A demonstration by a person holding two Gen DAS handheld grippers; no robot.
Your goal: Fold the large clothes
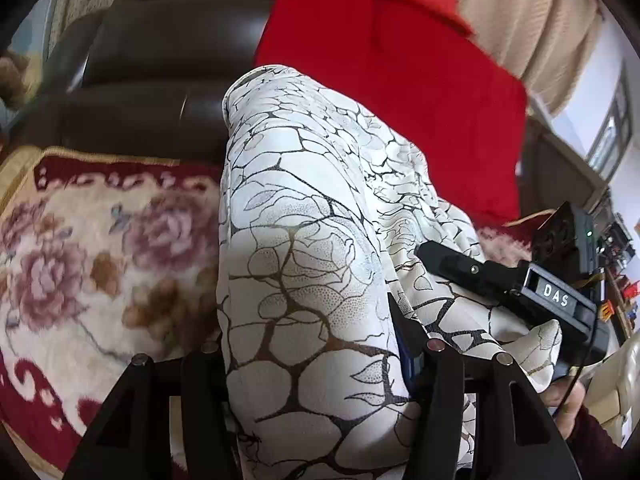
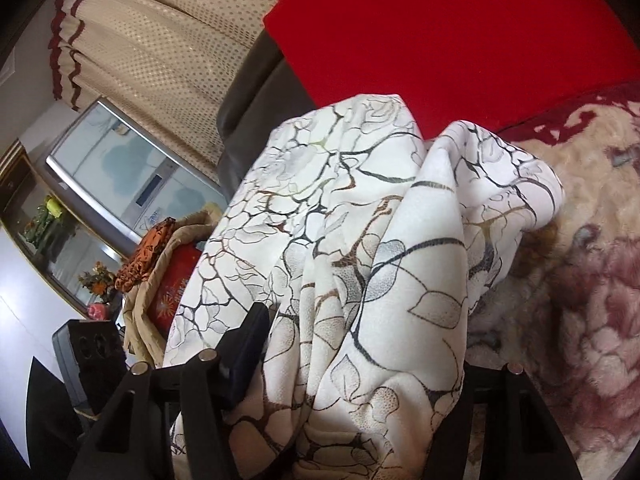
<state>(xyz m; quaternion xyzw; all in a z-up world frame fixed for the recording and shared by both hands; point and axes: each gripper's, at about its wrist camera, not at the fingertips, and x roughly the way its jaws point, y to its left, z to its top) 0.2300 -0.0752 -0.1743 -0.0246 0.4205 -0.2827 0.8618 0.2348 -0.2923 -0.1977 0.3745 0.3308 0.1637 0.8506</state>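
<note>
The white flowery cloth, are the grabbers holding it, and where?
Yes. The left gripper and the right gripper each pinch a bunched fold of the white cloth.

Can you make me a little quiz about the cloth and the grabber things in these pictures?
1. True or false: the white cloth with dark vein lines is bunched between the fingers of the left gripper.
2. What colour is the cushion behind the cloth? A) blue B) red C) green
3. Fill in: the rug under the cloth has a pattern of pink ____.

Key:
1. True. The right gripper holds a bunch of it too.
2. B
3. flowers
</note>
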